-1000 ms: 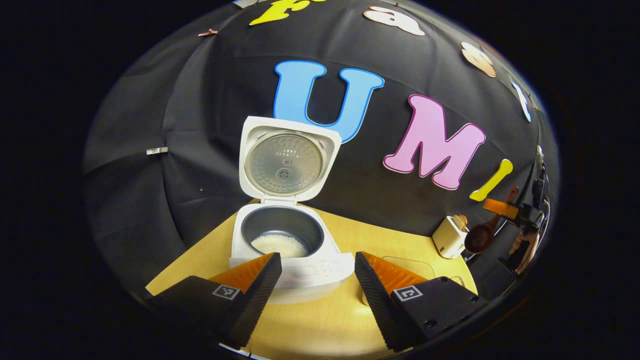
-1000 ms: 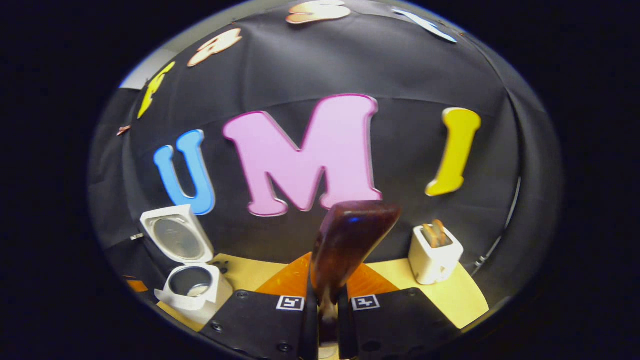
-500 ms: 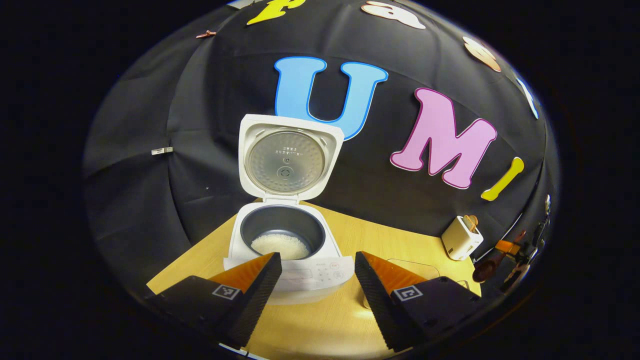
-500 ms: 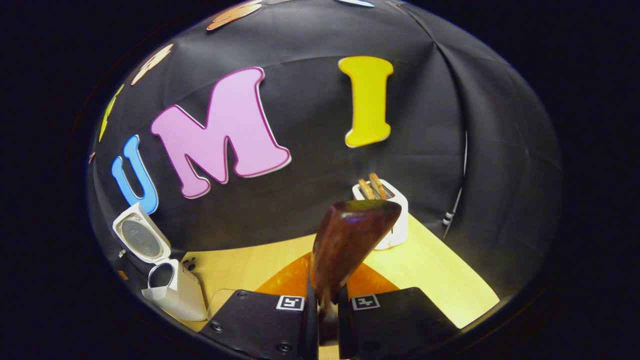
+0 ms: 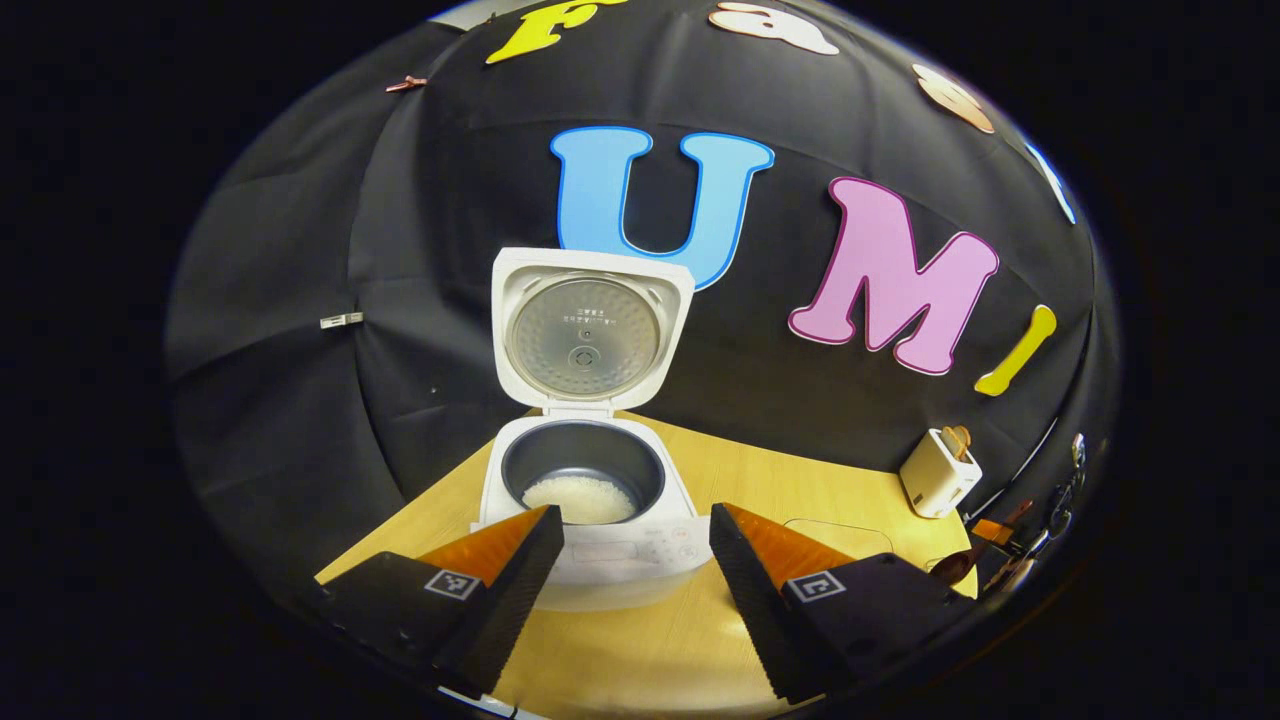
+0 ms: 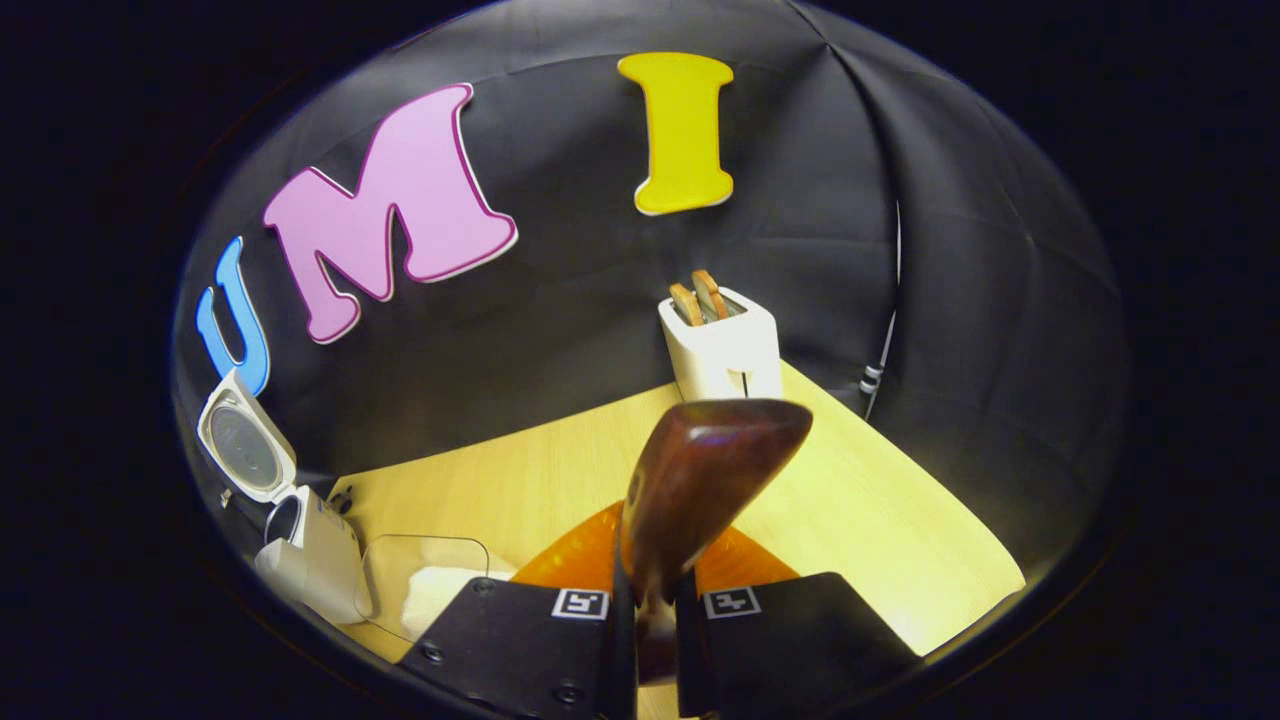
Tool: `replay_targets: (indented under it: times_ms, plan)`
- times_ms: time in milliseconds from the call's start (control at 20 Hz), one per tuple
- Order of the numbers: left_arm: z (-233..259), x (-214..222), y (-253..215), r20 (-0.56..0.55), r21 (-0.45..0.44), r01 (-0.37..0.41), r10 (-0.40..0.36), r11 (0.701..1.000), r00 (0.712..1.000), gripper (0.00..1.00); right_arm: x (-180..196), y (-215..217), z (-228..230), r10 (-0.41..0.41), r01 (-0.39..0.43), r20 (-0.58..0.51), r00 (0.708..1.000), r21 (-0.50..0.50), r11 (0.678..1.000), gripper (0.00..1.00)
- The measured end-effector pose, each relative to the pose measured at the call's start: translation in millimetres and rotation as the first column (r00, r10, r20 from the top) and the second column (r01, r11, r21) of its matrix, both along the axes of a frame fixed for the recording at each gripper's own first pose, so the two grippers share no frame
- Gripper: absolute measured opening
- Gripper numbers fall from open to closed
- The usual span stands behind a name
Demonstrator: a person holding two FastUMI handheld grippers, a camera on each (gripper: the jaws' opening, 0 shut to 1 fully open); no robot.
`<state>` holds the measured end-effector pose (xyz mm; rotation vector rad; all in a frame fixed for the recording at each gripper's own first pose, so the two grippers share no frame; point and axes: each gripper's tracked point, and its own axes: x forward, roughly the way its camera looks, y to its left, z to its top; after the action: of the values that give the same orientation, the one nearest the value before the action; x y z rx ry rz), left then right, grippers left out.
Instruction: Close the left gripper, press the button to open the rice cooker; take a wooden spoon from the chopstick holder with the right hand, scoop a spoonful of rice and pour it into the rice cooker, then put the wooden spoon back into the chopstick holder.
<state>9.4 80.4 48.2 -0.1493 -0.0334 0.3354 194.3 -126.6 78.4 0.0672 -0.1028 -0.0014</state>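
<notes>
Right gripper view: right tool [image 6: 655, 610] pinches the wooden spoon [image 6: 700, 480]; left tool [image 5: 635, 560] spread before the rice cooker [image 5: 590, 470].

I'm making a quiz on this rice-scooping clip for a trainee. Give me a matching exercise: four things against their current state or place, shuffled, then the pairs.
Things:
1. rice cooker
2. wooden spoon
3. chopstick holder
4. left gripper

States:
A. open, holding nothing
B. lid up, rice in the pot
C. clamped in the right gripper
D. standing by the booth wall, sticks poking out of its top

Pairs: 1-B, 2-C, 3-D, 4-A
</notes>
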Motion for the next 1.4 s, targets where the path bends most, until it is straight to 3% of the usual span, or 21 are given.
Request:
replay_targets:
  times_ms: [450, 800, 900, 950, 1000, 1050, 1150, 1200, 1400]
  plan:
    - [1, 3, -2, -0.007, -0.004, -0.002, 0.002, 1.000, 1.000, 0.95, 26, -4, -45, -0.024, 0.022, -0.104, 0.994, -0.014, 1.000, 0.19]
    - [4, 7, 0, -0.005, -0.001, 0.013, -0.013, 1.000, 1.000, 0.95, 22, -17, -66, -0.054, 0.060, -0.167, 0.985, 0.031, 0.998, 0.22]
    - [5, 9, 4, -0.002, -0.005, 0.015, -0.015, 1.000, 1.000, 0.95, 17, -22, -65, -0.078, 0.084, -0.170, 0.982, 0.029, 0.996, 0.39]
    - [8, 9, 6, 0.005, -0.010, 0.015, -0.015, 1.000, 1.000, 0.95, 16, -22, -64, -0.079, 0.086, -0.171, 0.982, 0.035, 0.996, 0.40]
    - [10, 9, 10, 0.010, -0.016, 0.012, -0.012, 1.000, 1.000, 0.95, 12, -21, -63, -0.079, 0.087, -0.172, 0.982, 0.041, 0.995, 0.79]
    - [12, 8, 16, 0.013, -0.018, 0.004, -0.004, 1.000, 1.000, 0.95, 8, -20, -63, -0.079, 0.088, -0.172, 0.982, 0.047, 0.995, 0.76]
    - [23, 6, 26, 0.026, -0.008, -0.014, 0.014, 1.000, 1.000, 0.95, -2, -17, -58, -0.075, 0.086, -0.168, 0.983, 0.057, 0.995, 0.93]
    - [31, 5, 33, 0.038, 0.004, -0.024, 0.023, 1.000, 0.999, 0.95, -5, -16, -57, -0.073, 0.084, -0.168, 0.983, 0.061, 0.995, 0.98]
    - [74, 6, 61, 0.088, 0.046, -0.055, 0.051, 0.997, 0.995, 0.95, -32, -13, -53, -0.085, 0.097, -0.157, 0.984, 0.068, 0.993, 0.99]
